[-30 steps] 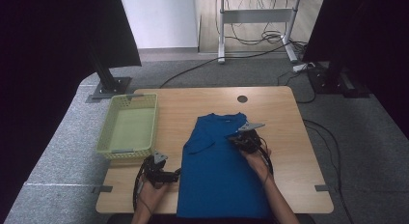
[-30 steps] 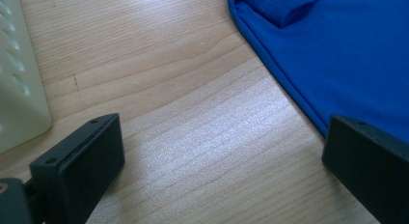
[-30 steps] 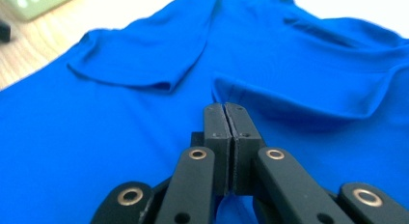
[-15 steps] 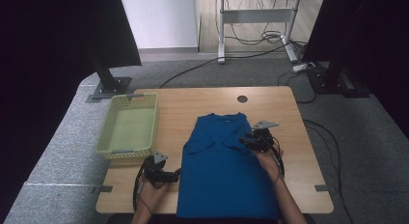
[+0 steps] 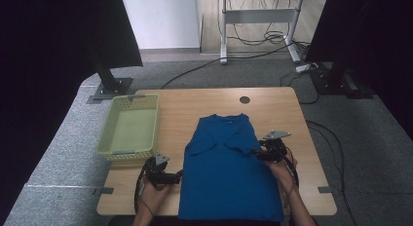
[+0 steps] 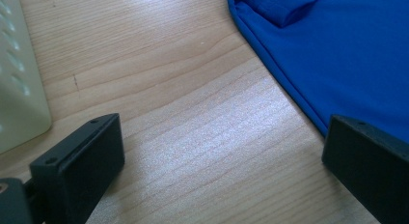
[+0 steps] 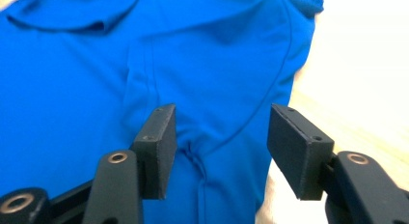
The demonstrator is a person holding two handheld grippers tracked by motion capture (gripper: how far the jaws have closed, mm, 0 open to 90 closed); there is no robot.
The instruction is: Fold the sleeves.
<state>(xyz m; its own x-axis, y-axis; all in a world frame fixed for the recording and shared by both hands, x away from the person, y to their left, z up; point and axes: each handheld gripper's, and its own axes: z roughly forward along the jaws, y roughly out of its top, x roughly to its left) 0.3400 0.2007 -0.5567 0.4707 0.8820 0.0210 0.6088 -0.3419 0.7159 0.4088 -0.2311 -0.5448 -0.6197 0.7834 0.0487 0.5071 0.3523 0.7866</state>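
A blue shirt (image 5: 226, 172) lies flat on the wooden table (image 5: 292, 119), neck away from me and both sleeves folded inward. My right gripper (image 5: 258, 153) hovers at the shirt's right edge by the folded sleeve. In the right gripper view its jaws (image 7: 222, 122) have just been opening; they stand apart over the blue cloth (image 7: 72, 79) with nothing pinched between them. My left gripper (image 5: 178, 176) rests at the shirt's lower left edge. In the left gripper view it (image 6: 224, 137) is wide open over bare wood, with the shirt hem (image 6: 347, 55) beside its right jaw.
A pale green basket (image 5: 129, 154) stands on the table's left side, its wall (image 6: 19, 89) close to my left gripper. A round cable hole (image 5: 244, 100) sits near the far edge. Black stands and cables lie on the floor beyond.
My right gripper has slid to the right, from the shirt's chest to its right edge, and its jaws have opened. The left gripper has stayed put.
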